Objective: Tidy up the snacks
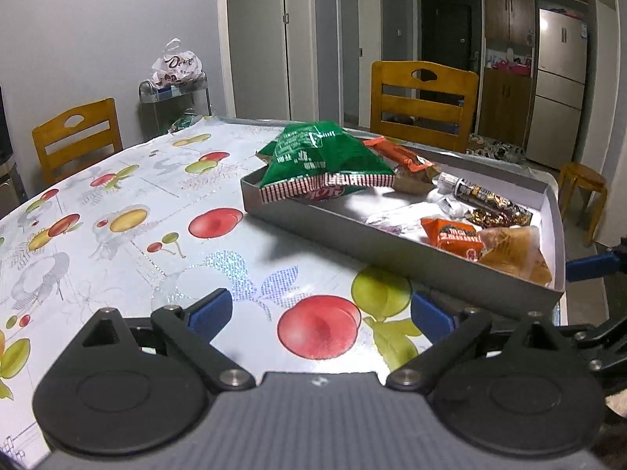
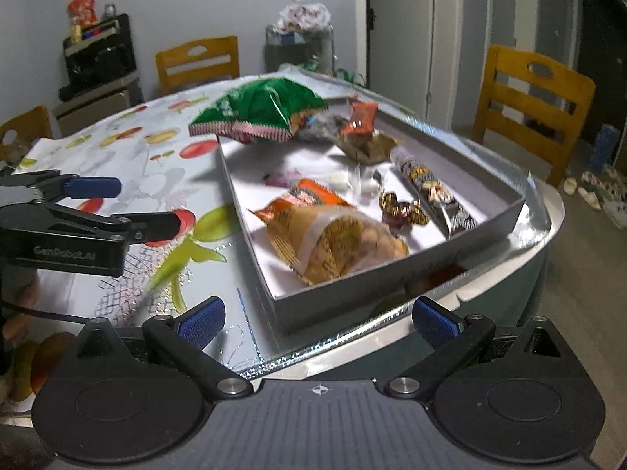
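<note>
A shallow grey box sits on the fruit-patterned table and holds snacks. A green bag lies over its far corner. An orange packet and a yellow-brown bag lie at the near end. A dark tube and gold-wrapped sweets lie beside them. My left gripper is open over bare tablecloth, left of the box. My right gripper is open just short of the box's near corner, touching nothing.
Wooden chairs stand around the table. A trolley with a white bag stands by the wall, and a fridge and a stool stand further off. The table's edge runs just below the box.
</note>
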The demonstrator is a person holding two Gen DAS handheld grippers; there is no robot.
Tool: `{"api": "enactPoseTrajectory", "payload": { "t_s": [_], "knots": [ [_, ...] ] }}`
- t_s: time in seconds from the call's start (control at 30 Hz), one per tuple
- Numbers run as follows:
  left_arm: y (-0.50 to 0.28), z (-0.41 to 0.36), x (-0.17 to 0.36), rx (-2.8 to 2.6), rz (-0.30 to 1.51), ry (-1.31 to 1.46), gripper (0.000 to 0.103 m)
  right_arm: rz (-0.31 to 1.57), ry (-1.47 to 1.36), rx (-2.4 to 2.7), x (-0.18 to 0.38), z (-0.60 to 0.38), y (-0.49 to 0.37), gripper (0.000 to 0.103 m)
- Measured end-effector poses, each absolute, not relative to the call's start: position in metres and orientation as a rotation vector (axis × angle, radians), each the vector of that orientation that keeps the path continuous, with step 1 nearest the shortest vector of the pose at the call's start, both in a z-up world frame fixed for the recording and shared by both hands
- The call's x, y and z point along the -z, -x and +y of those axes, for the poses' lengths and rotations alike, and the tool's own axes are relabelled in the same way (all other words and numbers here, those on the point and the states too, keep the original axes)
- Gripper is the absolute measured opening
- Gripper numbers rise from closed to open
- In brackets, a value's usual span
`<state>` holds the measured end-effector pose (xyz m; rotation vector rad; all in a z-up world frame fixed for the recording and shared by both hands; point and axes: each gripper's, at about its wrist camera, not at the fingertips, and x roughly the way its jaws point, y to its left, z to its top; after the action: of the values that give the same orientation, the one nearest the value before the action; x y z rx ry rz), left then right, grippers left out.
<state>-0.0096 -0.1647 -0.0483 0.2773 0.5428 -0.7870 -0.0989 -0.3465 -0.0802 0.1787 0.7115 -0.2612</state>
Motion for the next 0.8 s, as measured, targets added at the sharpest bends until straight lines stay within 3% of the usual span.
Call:
{"api": "enactPoseTrajectory", "payload": {
  "t_s": [0.8],
  "knots": [
    [0.0098,-0.1677,0.0517,0.786,0.555,-0.293,0.099,0.727,-0.153,0.277,0.0829,-0.343,0.0924,0.103]
  ]
}}
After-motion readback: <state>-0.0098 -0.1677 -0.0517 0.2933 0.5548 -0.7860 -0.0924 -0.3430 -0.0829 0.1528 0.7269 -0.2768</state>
